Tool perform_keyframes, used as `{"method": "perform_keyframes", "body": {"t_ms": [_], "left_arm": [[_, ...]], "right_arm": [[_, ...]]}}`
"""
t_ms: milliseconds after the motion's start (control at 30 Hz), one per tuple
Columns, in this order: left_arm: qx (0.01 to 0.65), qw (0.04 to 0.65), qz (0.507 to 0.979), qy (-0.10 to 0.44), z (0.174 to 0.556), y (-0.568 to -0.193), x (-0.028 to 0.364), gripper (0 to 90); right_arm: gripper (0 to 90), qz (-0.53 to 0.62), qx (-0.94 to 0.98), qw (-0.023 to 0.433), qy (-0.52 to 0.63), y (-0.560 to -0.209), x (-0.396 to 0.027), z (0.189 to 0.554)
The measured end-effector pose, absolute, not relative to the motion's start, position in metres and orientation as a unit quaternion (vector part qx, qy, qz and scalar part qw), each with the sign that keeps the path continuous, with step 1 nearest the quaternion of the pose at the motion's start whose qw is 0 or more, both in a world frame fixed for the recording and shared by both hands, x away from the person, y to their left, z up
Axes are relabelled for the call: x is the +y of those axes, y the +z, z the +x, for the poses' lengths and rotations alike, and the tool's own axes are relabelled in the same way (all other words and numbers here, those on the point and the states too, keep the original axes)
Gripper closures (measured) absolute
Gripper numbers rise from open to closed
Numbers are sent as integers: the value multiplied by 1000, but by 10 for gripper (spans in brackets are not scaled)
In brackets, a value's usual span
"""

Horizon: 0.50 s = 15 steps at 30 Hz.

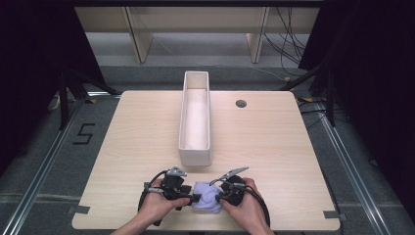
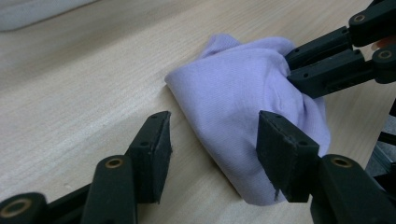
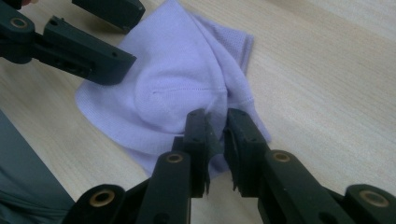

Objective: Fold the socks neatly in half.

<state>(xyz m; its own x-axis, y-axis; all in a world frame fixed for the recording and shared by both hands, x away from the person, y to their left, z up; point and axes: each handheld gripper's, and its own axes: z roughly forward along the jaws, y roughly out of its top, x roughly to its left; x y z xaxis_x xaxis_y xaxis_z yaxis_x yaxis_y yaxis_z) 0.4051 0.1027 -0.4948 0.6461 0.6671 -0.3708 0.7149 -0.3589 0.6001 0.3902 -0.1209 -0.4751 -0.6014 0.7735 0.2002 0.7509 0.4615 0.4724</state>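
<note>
Near table (image 1: 274, 142) edge: a lilac cloth (image 1: 206, 197), bunched, lies between the two grippers. Left gripper (image 2: 212, 140): jaws spread wide, released, straddling the cloth's near corner; one jaw bare over the wood, the other against the fabric, nothing pinched. Right gripper (image 3: 215, 140): jaws nearly together, clamped on a fold at the cloth's edge; in the left gripper view it bites the far side of the cloth. Beyond both grippers, a long white tray (image 1: 195, 117) stands lengthwise, apart from the cloth.
</note>
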Motion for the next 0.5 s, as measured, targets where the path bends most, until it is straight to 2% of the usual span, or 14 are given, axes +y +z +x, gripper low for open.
{"method": "perform_keyframes", "body": {"t_ms": [500], "left_arm": [[422,377,824,-34,407,-494,97,460]], "right_arm": [[804,451,856,17,254,-475,-118,390]]}}
